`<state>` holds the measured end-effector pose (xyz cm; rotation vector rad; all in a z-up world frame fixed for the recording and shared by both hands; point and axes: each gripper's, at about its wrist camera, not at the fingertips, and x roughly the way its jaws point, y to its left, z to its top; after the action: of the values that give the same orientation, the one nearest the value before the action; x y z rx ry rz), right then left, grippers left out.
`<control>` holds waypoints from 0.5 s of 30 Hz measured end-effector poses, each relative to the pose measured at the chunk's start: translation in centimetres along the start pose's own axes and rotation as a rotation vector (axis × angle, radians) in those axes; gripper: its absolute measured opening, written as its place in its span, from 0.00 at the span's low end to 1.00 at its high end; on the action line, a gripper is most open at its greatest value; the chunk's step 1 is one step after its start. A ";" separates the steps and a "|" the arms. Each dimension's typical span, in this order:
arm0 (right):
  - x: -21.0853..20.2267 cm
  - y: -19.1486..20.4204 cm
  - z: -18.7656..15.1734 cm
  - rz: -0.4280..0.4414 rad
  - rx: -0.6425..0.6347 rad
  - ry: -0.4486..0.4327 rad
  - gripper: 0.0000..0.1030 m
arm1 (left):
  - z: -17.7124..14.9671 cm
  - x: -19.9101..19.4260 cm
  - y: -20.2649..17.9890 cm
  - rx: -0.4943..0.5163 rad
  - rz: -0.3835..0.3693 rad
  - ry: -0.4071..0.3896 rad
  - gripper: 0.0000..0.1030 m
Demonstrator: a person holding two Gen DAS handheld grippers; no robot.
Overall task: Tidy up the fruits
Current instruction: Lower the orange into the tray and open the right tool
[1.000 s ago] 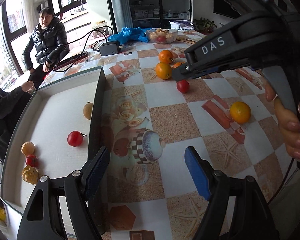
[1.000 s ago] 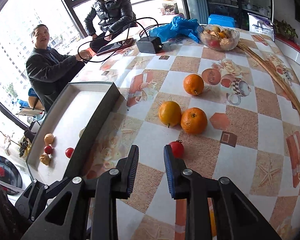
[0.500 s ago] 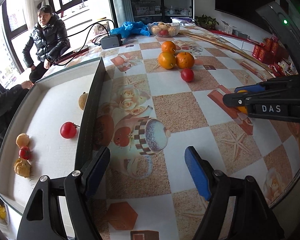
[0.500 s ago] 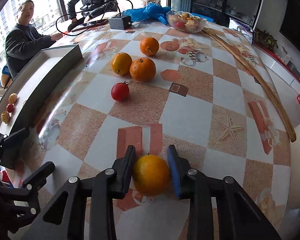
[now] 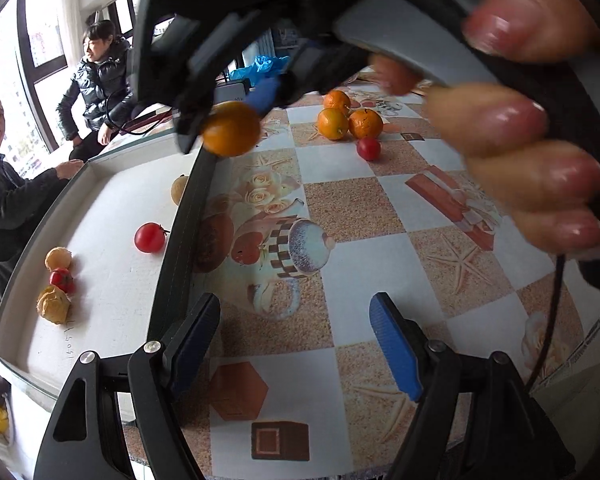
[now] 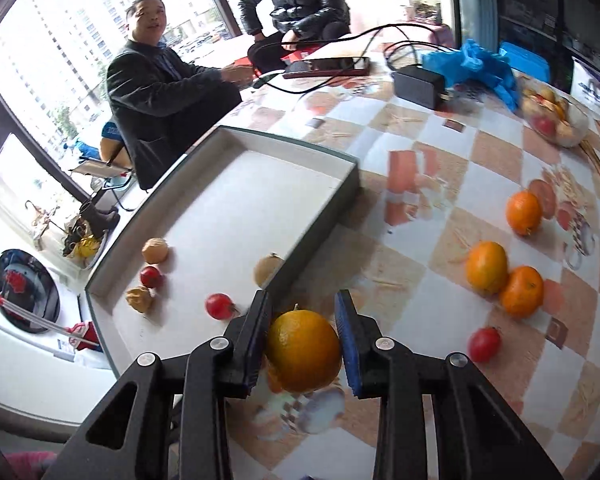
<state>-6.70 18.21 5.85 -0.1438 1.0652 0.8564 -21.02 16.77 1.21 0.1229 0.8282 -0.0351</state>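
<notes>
Five fruits already lie in the tray, the right claw pinches an orange by its edge, the left claw is spread and empty, and four more wait on the table at two o'clock.

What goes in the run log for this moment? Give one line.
right gripper: shut on orange, beside tray wall | left gripper: open, empty | table: three oranges, one tomato
</notes>
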 end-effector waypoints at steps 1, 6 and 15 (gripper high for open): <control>0.8 0.9 0.4 0.025 -0.019 0.014 0.34 | -0.2 -0.1 -0.1 0.006 0.000 -0.004 0.78; 4.0 4.6 1.5 0.071 -0.120 0.086 0.34 | -0.5 -0.5 0.0 0.020 -0.004 -0.011 0.78; -1.2 -0.3 0.5 -0.123 -0.050 -0.066 0.75 | 1.0 -0.3 -0.3 0.029 0.003 0.001 0.79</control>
<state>-6.36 17.58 7.01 -0.2192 0.9639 0.7720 -20.47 16.31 2.08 0.1521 0.8285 -0.0442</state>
